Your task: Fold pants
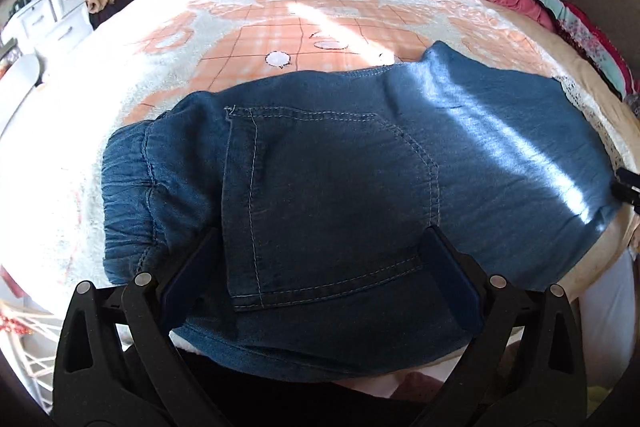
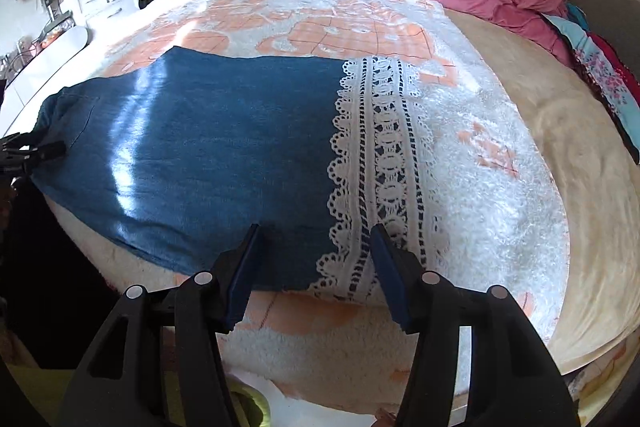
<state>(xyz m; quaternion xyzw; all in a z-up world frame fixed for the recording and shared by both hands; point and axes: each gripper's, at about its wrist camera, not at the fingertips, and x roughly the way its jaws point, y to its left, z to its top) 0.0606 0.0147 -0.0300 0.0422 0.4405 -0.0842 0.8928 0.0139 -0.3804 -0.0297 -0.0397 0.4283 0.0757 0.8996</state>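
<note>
Blue pants (image 1: pixel 320 155) with a lace hem (image 2: pixel 372 163) lie flat on a bed (image 1: pixel 120 75). Left gripper (image 1: pixel 320 259) and right gripper (image 2: pixel 316 255) hover with jaws wide. No readable writing.

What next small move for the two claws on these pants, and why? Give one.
Probably close the right claw on the lace hem. Both claws are open, the hem's near edge lies between the right fingers, and the pants lie flat lengthwise on the blanket, so that end seems ready to lift toward the waistband.
</note>
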